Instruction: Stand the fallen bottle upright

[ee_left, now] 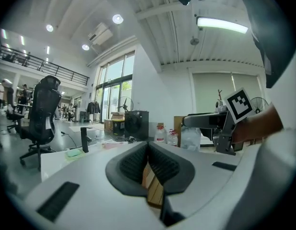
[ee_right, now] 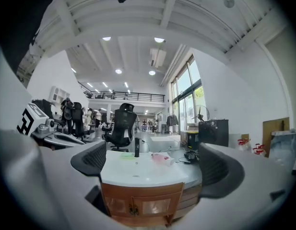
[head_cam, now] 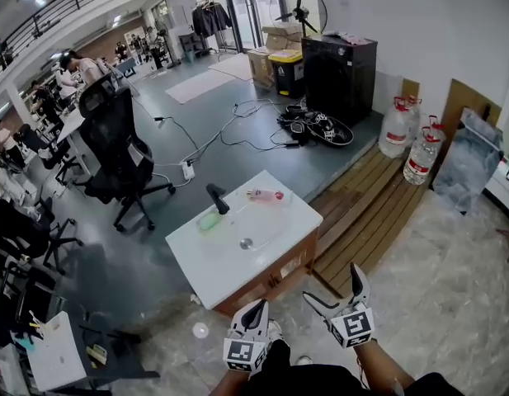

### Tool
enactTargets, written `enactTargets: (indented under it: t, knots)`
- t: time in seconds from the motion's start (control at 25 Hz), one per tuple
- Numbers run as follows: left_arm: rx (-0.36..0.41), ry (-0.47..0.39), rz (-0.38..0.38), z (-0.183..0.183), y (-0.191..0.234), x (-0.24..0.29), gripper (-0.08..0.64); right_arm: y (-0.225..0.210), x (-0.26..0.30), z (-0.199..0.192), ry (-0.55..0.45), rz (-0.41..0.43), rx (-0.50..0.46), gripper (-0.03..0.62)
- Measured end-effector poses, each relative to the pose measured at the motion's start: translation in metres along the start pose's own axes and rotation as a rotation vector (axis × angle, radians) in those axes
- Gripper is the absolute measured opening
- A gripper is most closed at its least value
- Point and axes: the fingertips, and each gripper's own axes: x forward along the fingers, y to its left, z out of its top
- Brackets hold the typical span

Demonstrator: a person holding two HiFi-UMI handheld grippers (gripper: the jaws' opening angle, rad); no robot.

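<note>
- The bottle (head_cam: 265, 195), clear with a pink tint, lay on its side near the far edge of the white countertop (head_cam: 213, 266), to the right of the black faucet (head_cam: 217, 198).
- Your left gripper (head_cam: 256, 310) had its jaws pressed together, empty.
- Your right gripper (head_cam: 330, 283) held its jaws wide apart on nothing. Both grippers were well short of the bottle.

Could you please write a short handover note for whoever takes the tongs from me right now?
Left tongs: shut, empty.
Right tongs: open, empty.
Both are short of the white counter, touching nothing.
The pink bottle lies on its side at the counter's far side, right of the black faucet in the head view.
Done: nothing yet.
Left: step closer, grip the bottle, stand it upright.
</note>
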Motion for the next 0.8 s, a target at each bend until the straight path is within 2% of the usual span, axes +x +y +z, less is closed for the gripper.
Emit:
enactTargets:
  t: [0.28, 0.52, 0.8]
  knots:
    - [-0.017, -0.004, 0.048, 0.009, 0.09, 0.054, 0.018, -0.001, 0.112, 0.011, -0.016, 0.039, -0.015, 0.6]
    - [-0.018, -0.029, 0.097, 0.032, 0.173, 0.083, 0.018, 0.021, 0.208, 0.021, 0.002, 0.107, -0.06, 0.6]
    - [-0.03, -0.053, 0.118, 0.05, 0.247, 0.101, 0.018, 0.048, 0.287, 0.033, 0.015, 0.156, -0.075, 0.6]
